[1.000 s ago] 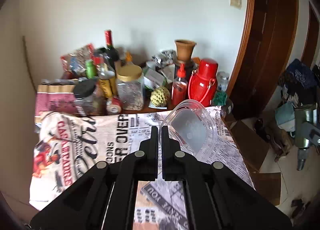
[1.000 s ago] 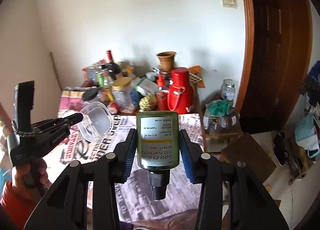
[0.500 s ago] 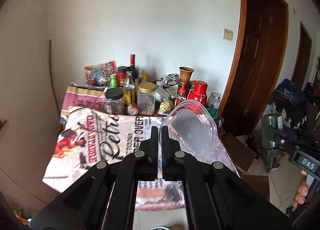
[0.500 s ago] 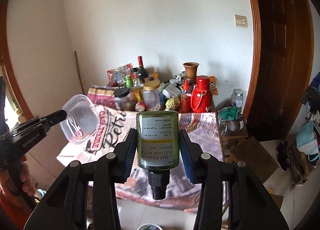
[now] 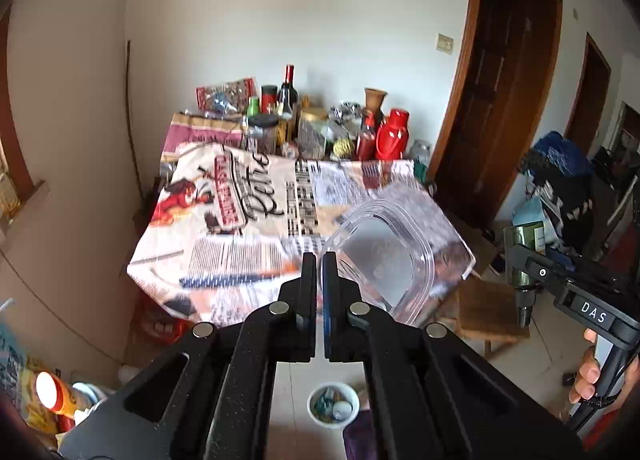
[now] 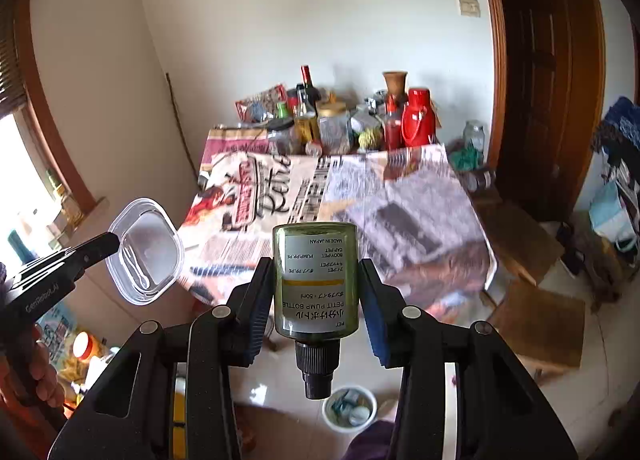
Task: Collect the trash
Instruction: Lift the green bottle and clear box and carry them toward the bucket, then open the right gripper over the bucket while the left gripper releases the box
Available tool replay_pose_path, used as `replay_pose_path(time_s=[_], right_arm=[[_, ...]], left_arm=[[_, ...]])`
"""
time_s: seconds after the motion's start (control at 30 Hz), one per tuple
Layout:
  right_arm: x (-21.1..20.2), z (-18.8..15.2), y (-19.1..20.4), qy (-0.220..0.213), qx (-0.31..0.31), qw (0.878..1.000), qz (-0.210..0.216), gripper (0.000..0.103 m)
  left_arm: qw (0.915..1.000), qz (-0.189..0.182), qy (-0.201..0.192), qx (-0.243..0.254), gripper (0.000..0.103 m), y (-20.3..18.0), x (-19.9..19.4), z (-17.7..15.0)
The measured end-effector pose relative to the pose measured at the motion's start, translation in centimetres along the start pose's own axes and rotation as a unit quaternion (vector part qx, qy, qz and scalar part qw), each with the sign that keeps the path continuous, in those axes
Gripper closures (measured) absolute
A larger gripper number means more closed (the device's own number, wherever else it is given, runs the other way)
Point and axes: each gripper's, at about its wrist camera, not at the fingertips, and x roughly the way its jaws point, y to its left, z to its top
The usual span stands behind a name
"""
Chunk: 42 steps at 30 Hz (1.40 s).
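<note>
Bare tiled floor (image 6: pixel 568 392) lies between the printed tablecloth's hanging edge (image 5: pixel 280 300) and a small white bin (image 6: pixel 349 408) below, while the left gripper (image 5: pixel 319 260), nearly closed, pinches the clear plastic container (image 5: pixel 380 256) by its rim and the right gripper (image 6: pixel 316 272) clamps an upside-down green bottle (image 6: pixel 315 280) labelled "PETIT PUMP BOTTLE" between its pads.

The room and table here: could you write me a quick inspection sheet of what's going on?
Surface: table covered with printed newspaper-style cloth, its near part bare.
Job's things: clear plastic container and green pump bottle, both held in the air; white bin on the floor below, with scraps inside.
Clutter: bottles, jars, red thermos crowded at the table's far end.
Grippers: left gripper shut on the container's rim; right gripper shut on the bottle.
Cables: nothing seen.
Surroundings: wooden door, tiled floor, cardboard beside the table.
</note>
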Motion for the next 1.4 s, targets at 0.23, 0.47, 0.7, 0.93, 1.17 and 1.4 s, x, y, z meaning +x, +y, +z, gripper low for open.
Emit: replay_pose_path(time_s=[0.23,0.47,0.7,0.93,1.17,1.4], right_arm=[[-1.4,-2.6,0.2,0.025,0.01,1.0,-0.006,0.064],[-0.5,-5.0,-0.6,0.059,0.003,0.998,0.004,0.064],[4.4,-9.0,-3.3,0.12,0.005,0.993,0.012,0.064],[11.6,-14.7,-5.6,0.193,-0.004,0.981,0.025,0.064],[18.7,-19.5,-6.7,0.23,-0.015,0.972,0.042,0.064],[25.6,-23.5,-7.5,0.255,-0.008,0.965,0.062,0.056]], left_arm=[[0.9998,-0.007,0.02,0.002,0.102,-0.6,-2.2,-2.7],[0.9981,-0.006,0.06,-0.001,0.102,-1.8,-0.8,-5.5],[0.9903,-0.013,0.131,-0.043,0.102,-2.3,5.6,-10.7],[0.977,0.012,0.202,-0.068,0.102,-2.2,12.4,-18.6],[0.9599,0.045,0.256,-0.104,0.102,0.3,18.4,-27.0],[0.95,0.057,0.278,-0.129,0.102,1.4,23.8,-32.5]])
